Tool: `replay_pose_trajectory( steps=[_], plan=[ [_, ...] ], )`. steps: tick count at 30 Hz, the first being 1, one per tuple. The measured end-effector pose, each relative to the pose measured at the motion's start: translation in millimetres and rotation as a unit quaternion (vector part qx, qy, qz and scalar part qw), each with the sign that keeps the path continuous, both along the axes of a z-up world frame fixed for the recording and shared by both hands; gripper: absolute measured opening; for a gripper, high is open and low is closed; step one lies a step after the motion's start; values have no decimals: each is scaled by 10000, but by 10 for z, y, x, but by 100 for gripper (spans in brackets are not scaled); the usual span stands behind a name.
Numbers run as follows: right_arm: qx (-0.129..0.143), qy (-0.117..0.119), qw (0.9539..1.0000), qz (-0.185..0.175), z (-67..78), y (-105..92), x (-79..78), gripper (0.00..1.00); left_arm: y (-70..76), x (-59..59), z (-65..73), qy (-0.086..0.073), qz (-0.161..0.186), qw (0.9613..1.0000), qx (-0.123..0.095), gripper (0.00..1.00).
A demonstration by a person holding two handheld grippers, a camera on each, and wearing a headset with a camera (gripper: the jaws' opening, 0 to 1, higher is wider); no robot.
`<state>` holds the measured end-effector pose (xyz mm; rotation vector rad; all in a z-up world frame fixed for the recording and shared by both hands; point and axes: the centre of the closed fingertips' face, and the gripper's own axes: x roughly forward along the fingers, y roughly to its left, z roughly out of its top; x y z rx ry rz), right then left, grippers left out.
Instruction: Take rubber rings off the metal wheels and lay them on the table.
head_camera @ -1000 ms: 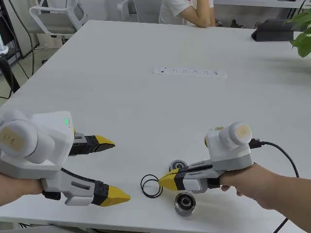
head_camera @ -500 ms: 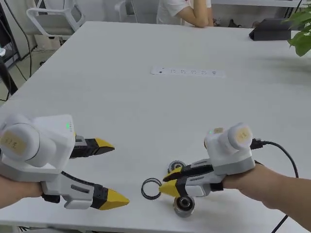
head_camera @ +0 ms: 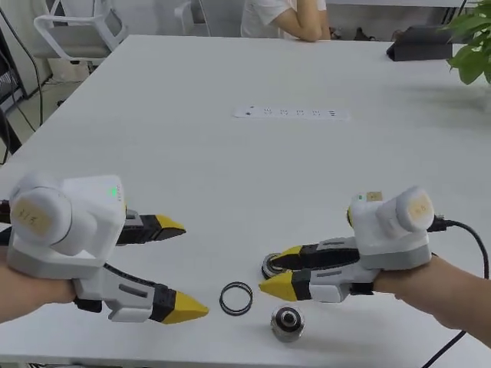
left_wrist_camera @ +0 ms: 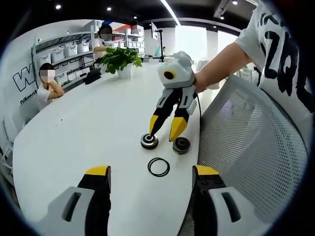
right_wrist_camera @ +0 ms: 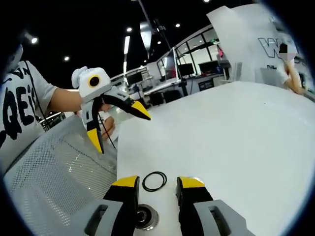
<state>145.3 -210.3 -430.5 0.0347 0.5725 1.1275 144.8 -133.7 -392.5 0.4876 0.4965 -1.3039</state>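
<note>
White counter [head_camera: 230,169] with two hand-held grippers, head view. The left tongs [head_camera: 194,269] sit at the lower left of the frame with their yellow-tipped jaws spread wide and nothing between them. The right tongs [head_camera: 270,271] enter from the lower right, jaws parted more narrowly and also gripping nothing. A loose black rubber ring [head_camera: 235,298] lies flat on the counter at lower centre, between the two pairs of tips and touching neither. One metal wheel [head_camera: 287,323] stands just right of the ring near the bottom edge. A second metal wheel [head_camera: 272,266] lies partly behind the upper jaw of the right tongs. A white power strip [head_camera: 291,113] lies well apart in the upper centre, a potted plant [head_camera: 469,46] shows at the upper right corner, and a seated person [head_camera: 284,17] is at the top edge. In the left gripper view, the ring lies just above the open jaws at lower centre, with both wheels side by side beyond it. There the right tongs point down at the wheels, one tip at the left-hand wheel. In the right gripper view, the ring lies between the two yellow tips and one wheel shows at the bottom edge by the left-hand jaw. Whether either wheel wears a ring cannot be told.
</note>
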Motion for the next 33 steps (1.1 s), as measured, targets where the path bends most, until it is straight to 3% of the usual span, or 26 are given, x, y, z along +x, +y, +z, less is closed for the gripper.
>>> replay_pose_trajectory(
  steps=[13,33],
  plan=[
    [-112,-259,9992,-294,22,-221,128,35,-235,95,6,1,-136,9999,-59,61],
    [-566,-397,9970,-347,-223,-384,183,33,-544,241,-153,159,-243,9996,-58,51]
  ],
)
